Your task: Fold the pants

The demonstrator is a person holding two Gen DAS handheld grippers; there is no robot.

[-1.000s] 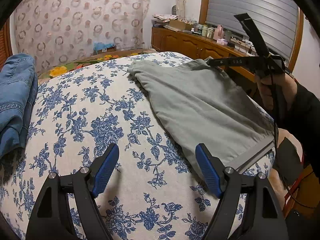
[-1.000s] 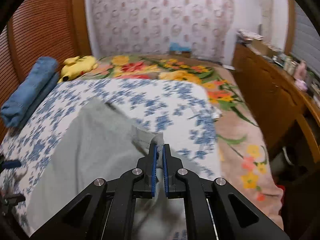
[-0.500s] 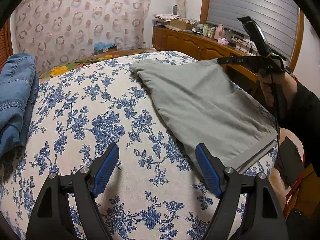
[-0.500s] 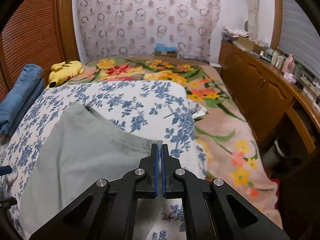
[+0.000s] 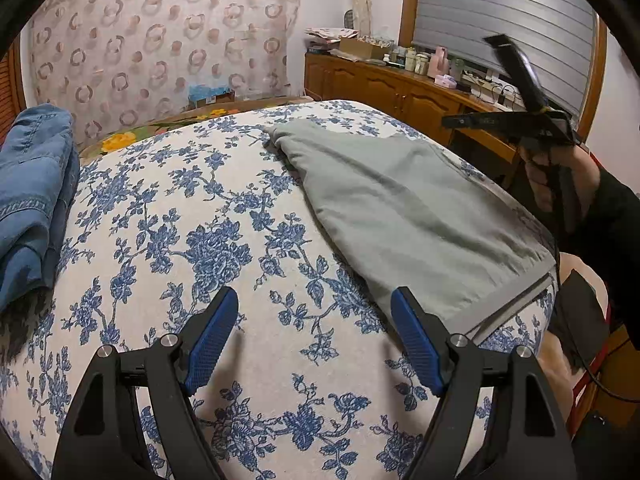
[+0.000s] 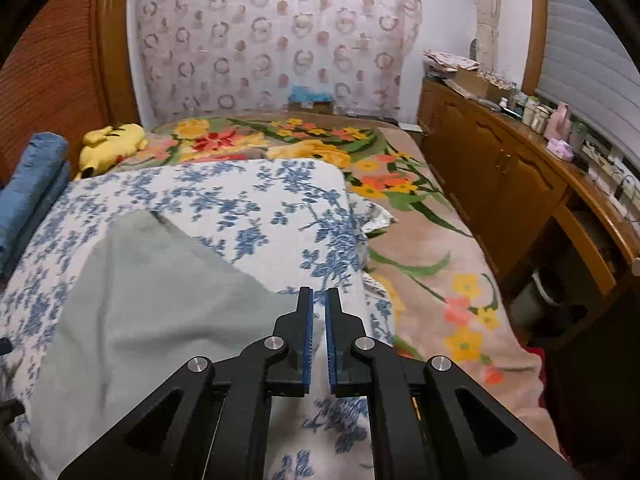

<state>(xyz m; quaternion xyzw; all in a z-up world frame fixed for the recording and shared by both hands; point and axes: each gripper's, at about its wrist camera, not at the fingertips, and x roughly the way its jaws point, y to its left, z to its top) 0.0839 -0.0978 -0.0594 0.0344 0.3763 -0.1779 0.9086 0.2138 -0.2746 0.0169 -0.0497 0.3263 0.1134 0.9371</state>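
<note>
The grey-green pants (image 5: pixel 408 208) lie flat on the blue-flowered bedspread (image 5: pixel 200 248), folded, with the waistband at the near right edge. They also show in the right wrist view (image 6: pixel 152 300). My left gripper (image 5: pixel 314 332) is open and empty, low over the bedspread just left of the waistband. My right gripper (image 6: pixel 319 312) has its jaws a small gap apart with nothing between them, lifted above the pants' right edge. It also shows in the left wrist view (image 5: pixel 452 121), held up in a hand.
Folded blue jeans (image 5: pixel 32 192) lie at the left edge of the bed. A yellow plush toy (image 6: pixel 112 144) sits on the flowered blanket (image 6: pixel 420 240) beyond. A wooden cabinet (image 6: pixel 500 184) with bottles runs along the right wall.
My right gripper has let go of the pants' edge, opened slightly and lifted up and away. The pants have settled flat. My left gripper has not moved.
</note>
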